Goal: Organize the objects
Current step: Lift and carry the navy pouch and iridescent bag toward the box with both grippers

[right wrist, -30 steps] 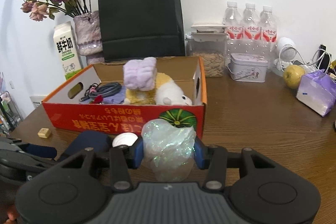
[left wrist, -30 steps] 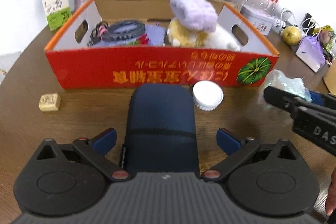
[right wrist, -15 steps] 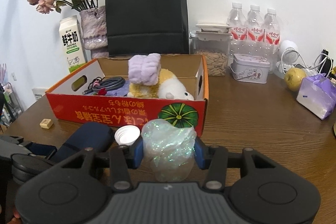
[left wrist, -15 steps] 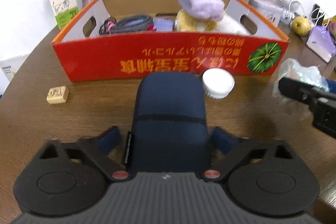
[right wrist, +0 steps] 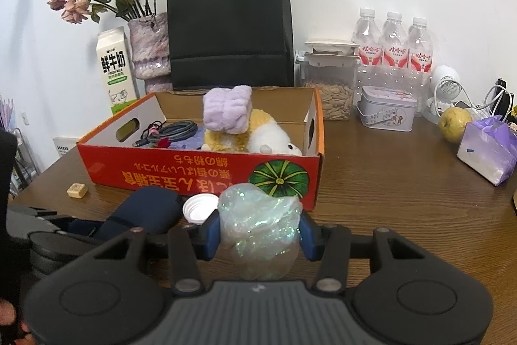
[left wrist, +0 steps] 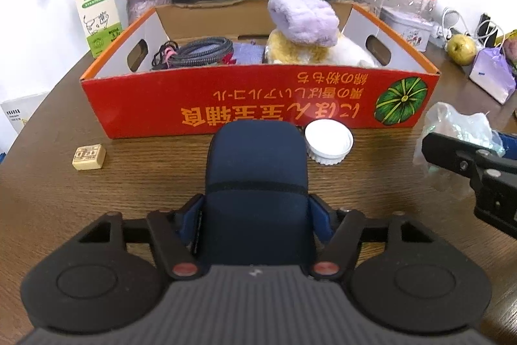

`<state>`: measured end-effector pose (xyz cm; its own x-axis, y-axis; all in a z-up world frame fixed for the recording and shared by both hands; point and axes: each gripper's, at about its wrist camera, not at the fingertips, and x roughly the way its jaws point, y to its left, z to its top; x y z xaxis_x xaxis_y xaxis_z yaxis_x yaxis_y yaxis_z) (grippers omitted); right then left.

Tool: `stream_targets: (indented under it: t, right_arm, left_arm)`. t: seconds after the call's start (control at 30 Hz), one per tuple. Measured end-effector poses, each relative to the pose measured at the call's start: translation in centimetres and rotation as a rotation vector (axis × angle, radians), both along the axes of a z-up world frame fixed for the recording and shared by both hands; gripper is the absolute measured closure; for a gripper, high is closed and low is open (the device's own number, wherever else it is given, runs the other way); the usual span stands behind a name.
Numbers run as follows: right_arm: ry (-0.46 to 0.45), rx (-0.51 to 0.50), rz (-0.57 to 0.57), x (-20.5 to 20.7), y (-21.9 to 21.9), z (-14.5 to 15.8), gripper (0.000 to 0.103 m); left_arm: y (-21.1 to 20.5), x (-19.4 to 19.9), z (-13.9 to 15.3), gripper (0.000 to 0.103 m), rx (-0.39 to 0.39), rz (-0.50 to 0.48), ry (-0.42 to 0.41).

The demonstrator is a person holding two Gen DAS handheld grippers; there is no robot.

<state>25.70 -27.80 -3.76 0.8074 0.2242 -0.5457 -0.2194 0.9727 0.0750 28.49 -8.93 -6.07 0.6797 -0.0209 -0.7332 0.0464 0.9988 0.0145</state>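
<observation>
The left gripper (left wrist: 255,215) has just been closing its fingers onto a navy zip case (left wrist: 255,170) lying on the counter (left wrist: 129,183); the right gripper (right wrist: 260,236) clamps a crumpled iridescent bag (right wrist: 258,225), both before the red cardboard box (left wrist: 258,115), likely their destination.

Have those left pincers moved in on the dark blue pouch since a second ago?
Yes. The left gripper has just been closing; its blue pads now press the navy pouch, which stays beside the white cap.

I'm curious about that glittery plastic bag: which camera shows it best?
The right wrist view: the glittery bag fills the centre, pinched by the right gripper. The left wrist view shows it only at the edge, partly hidden.
</observation>
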Motion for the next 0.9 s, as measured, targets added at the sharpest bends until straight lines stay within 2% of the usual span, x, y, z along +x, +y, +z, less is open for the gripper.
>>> stream_targets:
  t: [0.37,0.57,0.73,0.9]
  right_arm:
    - [-0.002,-0.013,0.016,-0.9,1.0,0.0,0.055]
    - [-0.006,-0.018,0.02,-2.2,1.8,0.0,0.055]
    - [-0.003,-0.018,0.02,-3.0,2.1,0.0,0.055]
    - [0.013,-0.021,0.03,-3.4,2.5,-0.2,0.055]
  left_arm:
    - [1.5,-3.6,2.1,0.043,0.002,-0.043,-0.1]
    - [3.0,-4.9,1.6,0.043,-0.043,-0.048,-0.067]
    - [3.8,-5.7,0.4,0.043,-0.047,-0.041,-0.026]
    - [4.7,-6.8,1.6,0.043,-0.051,-0.042,-0.035]
